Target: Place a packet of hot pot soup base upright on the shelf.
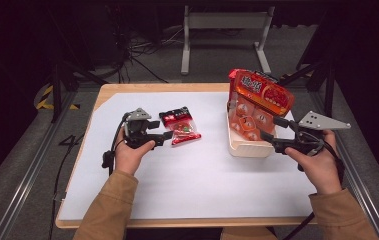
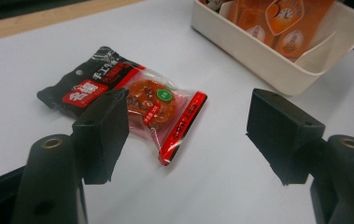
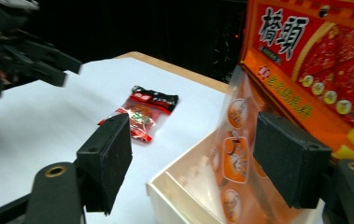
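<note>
Currently: both grippers spread, nothing pinched.

Left gripper (image 1: 166,135), with matte black block pads parted, sits just beside the glossy crinkled snack packet (image 1: 179,127) lying flat on the smooth white table sheet (image 1: 187,180). Farther right, a rectangular cream bin (image 1: 249,147) holds large shiny orange bags (image 1: 259,95); the right gripper (image 1: 272,129), jaws apart, hovers at its rim.

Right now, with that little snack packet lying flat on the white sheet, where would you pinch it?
Probably across its short width at the clear middle, coming down from above. The snack packet lies flat and apart from the white bin, so both long edges are free, and the left gripper stands open near it.
</note>
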Motion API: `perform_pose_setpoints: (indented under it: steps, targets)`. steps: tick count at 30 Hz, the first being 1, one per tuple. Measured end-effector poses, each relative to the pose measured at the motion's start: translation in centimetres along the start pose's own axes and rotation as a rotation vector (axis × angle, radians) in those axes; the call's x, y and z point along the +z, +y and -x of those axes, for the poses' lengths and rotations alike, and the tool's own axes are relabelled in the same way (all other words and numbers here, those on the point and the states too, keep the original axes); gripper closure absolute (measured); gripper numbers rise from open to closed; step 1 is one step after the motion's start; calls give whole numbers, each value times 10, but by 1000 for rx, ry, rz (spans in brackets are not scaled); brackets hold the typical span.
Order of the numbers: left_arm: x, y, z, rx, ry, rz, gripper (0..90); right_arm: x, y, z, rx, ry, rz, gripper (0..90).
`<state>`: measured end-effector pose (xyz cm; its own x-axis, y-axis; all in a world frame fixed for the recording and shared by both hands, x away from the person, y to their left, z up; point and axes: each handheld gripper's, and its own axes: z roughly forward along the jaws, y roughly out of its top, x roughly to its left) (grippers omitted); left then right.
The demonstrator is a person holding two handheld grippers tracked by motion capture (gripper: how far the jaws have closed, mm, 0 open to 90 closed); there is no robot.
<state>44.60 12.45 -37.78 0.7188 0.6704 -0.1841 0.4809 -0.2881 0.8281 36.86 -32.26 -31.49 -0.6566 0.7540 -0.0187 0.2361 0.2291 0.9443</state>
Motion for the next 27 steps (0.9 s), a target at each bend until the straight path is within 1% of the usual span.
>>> perform_pose_setpoints:
  steps: [3,6,7,8,10,13,16,19,21,23,24,27]
  targets:
    - [14,-2,-2,-18,13,-21,306,2,-1,-2,11,19,-1,287]
    - [28,-6,-4,-43,19,-39,318,4,-2,-5,5,35,-5,288]
    - [28,-6,-4,-43,19,-39,320,4,-2,-5,5,35,-5,288]
    - [32,-7,-4,-51,24,-54,320,4,-2,-6,4,40,-5,287]
    - [38,-9,-4,-51,33,-75,329,5,-3,-8,2,47,-6,288]
    - [47,-14,-5,-54,55,-121,348,8,-3,-11,1,61,-3,288]
    - [53,-17,-7,-58,61,-148,369,10,-3,-13,-5,71,-5,288]
    - [58,-19,-8,-64,71,-163,395,13,-3,-15,-8,82,-11,290]
    - [61,-20,-8,-59,80,-174,412,14,-4,-17,-12,88,-13,291]
    - [64,-21,-8,-56,97,-185,419,16,-4,-18,-12,96,-16,291]
    - [66,-22,-9,-63,98,-185,421,17,-5,-18,-14,99,-18,292]
    - [69,-23,-10,-64,111,-197,430,19,-6,-20,-16,107,-27,292]
